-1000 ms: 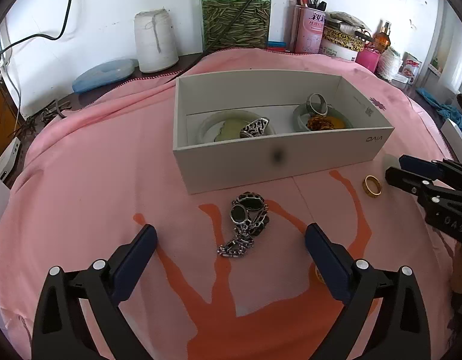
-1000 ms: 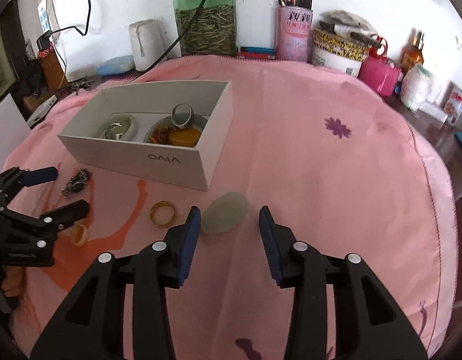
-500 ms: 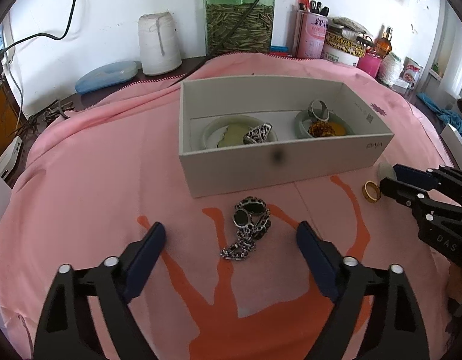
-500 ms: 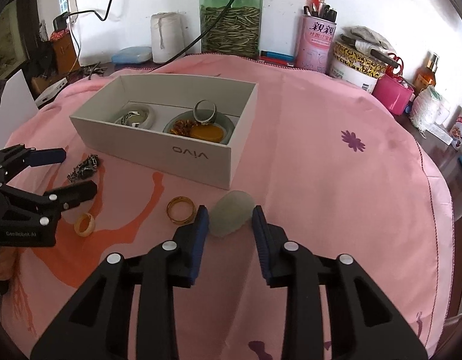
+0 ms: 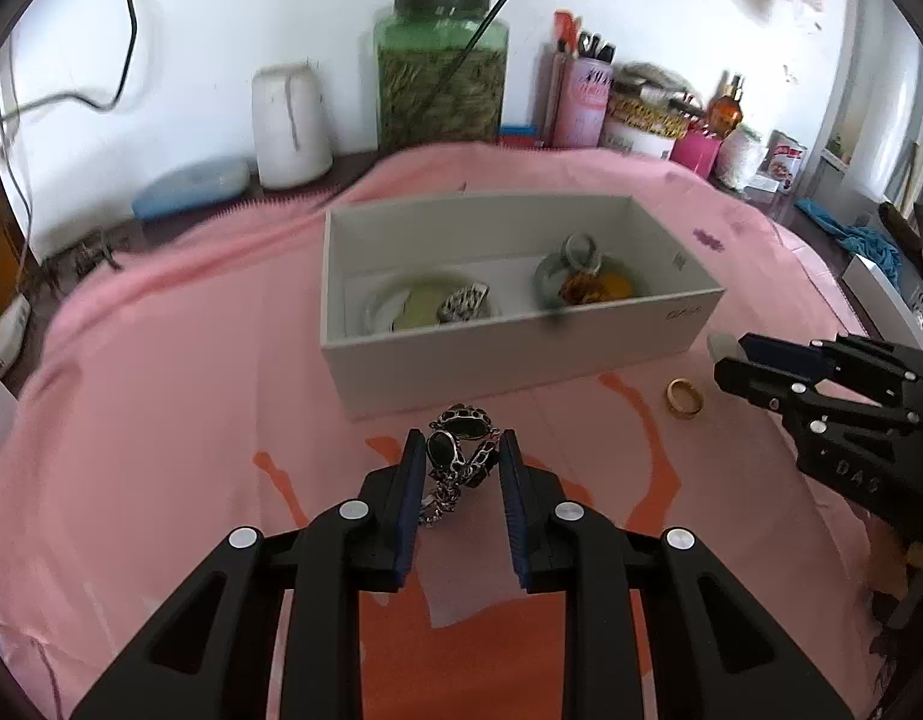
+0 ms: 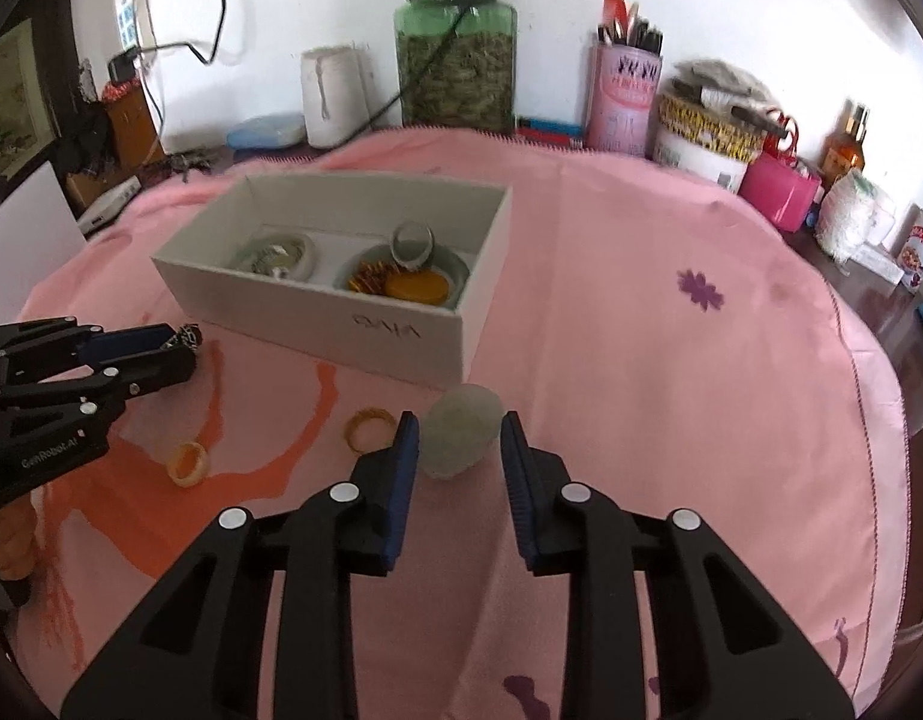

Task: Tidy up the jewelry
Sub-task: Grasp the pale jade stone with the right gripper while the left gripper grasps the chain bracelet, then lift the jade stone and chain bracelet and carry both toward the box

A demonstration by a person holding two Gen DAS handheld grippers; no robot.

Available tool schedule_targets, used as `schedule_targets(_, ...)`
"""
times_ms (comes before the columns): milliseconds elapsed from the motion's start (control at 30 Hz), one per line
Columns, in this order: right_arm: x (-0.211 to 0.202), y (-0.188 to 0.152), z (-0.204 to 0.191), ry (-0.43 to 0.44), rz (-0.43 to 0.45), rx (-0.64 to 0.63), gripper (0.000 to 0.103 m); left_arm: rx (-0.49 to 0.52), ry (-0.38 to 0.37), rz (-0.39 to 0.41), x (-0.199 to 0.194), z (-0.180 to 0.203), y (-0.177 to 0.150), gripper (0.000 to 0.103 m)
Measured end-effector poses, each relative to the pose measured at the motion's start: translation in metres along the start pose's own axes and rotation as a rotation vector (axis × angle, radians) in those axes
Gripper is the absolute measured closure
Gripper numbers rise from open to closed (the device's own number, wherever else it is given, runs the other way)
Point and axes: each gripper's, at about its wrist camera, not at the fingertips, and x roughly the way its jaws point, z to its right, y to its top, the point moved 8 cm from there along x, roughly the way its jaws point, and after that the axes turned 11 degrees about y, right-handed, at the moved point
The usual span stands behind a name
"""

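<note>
The step in hand looks like a double pickup: each tool is set around a loose piece on the pink-covered surface (image 6: 671,360), in front of the box (image 5: 521,354). The left tool (image 5: 458,462) has its pads narrowed around the bracelet (image 5: 461,456), which lies at 6 o'clock from the box; the pads sit close on either side, but I cannot tell whether they already pinch the links. The right tool (image 6: 455,444) straddles the jade stone (image 6: 461,432) at the box's near corner, its fingers partly spread with slim gaps beside the stone, so it is not yet gripped. A gold ring (image 6: 368,429) lies at 9 o'clock from the stone, and a pale ring (image 6: 188,462) farther left. Next, each tool probably needs to press shut, lift straight up, and carry toward the box, where two dishes already hold pieces. The chain may slip or dangle when lifted.
</note>
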Motion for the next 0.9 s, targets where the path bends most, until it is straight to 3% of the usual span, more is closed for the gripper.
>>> schedule_targets(200, -0.014, 0.006, -0.018, 0.055, 0.036, -0.024, 0.076, 0.035, 0.023, 0.022, -0.006, 0.009, 0.0, 0.078)
schedule_targets(700, 0.015, -0.021, -0.048, 0.099, -0.09, -0.104, 0.076, 0.038, 0.04, -0.042, 0.012, 0.007, -0.008, 0.078)
schedule_targets(900, 0.017, -0.023, -0.048, 0.099, -0.092, -0.108, 0.076, 0.034, 0.041, -0.041, 0.012, 0.006, -0.009, 0.077)
